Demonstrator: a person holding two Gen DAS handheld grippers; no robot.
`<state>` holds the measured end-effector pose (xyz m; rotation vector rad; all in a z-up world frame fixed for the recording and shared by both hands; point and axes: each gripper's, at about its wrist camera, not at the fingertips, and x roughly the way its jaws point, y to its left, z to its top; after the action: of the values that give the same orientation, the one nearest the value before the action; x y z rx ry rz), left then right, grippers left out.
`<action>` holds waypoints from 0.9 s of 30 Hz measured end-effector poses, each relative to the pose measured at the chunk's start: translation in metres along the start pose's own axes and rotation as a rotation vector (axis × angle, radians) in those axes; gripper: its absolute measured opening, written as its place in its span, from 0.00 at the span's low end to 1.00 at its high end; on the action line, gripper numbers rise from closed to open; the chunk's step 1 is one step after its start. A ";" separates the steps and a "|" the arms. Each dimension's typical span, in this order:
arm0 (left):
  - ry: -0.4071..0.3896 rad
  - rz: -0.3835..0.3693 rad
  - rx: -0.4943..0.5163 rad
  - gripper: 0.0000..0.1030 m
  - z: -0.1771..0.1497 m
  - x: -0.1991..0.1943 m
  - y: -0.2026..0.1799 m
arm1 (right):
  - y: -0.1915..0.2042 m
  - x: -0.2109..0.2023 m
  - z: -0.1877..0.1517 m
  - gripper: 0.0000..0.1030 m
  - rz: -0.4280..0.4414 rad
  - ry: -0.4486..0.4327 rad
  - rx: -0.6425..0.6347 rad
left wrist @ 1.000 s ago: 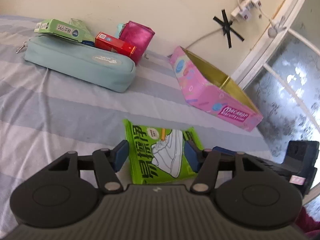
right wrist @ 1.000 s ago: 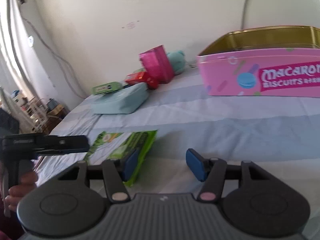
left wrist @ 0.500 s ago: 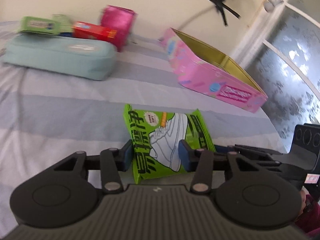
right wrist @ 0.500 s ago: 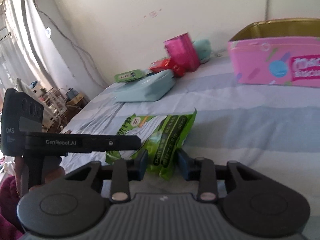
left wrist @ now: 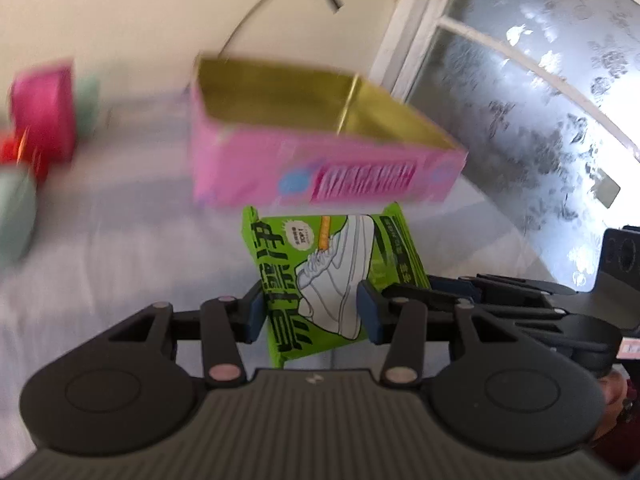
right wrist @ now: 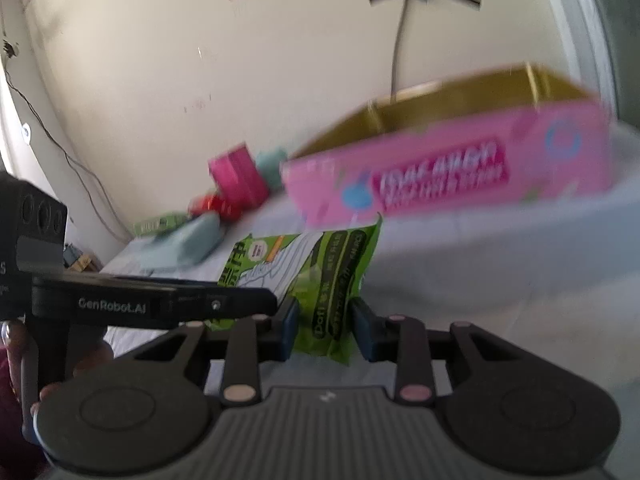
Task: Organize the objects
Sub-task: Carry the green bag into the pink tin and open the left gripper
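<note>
Left tool [left wrist: 311, 312] and right tool [right wrist: 323, 330] — both narrowed, the right closing — pinch the green packet [left wrist: 328, 276].

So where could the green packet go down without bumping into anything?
Two roomy spots: inside the open pink box, which looks empty, and the bare striped sheet between that box and the blue pouch. The far corner by the wall is crowded, with the shiny pink bag and small cartons packed together.

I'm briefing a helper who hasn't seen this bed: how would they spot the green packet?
Start at the open pink tin on the striped bedspread. Just in front of it, the green packet is held by both tongs. It alone shows a white sneaker drawing.
</note>
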<state>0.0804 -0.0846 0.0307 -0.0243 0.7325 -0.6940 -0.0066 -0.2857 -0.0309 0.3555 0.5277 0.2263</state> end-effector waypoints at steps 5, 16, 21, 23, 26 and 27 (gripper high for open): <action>-0.138 0.048 0.111 0.48 0.058 -0.002 -0.020 | -0.005 0.001 0.054 0.28 -0.030 -0.177 -0.072; -0.106 0.193 0.117 0.46 0.135 0.109 0.007 | -0.059 0.102 0.140 0.27 -0.204 -0.078 -0.092; -0.056 0.261 0.065 0.48 0.136 0.135 0.020 | -0.062 0.116 0.138 0.36 -0.268 -0.061 -0.117; -0.055 0.289 0.072 0.48 0.132 0.132 0.019 | -0.061 0.112 0.134 0.38 -0.277 -0.084 -0.107; -0.062 0.345 0.115 0.48 0.130 0.125 0.007 | -0.056 0.098 0.129 0.38 -0.275 -0.109 -0.095; -0.064 0.358 0.125 0.48 0.129 0.121 0.004 | -0.053 0.090 0.127 0.38 -0.279 -0.122 -0.098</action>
<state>0.2274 -0.1805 0.0529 0.1940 0.6101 -0.3933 0.1426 -0.3415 0.0103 0.1958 0.4381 -0.0397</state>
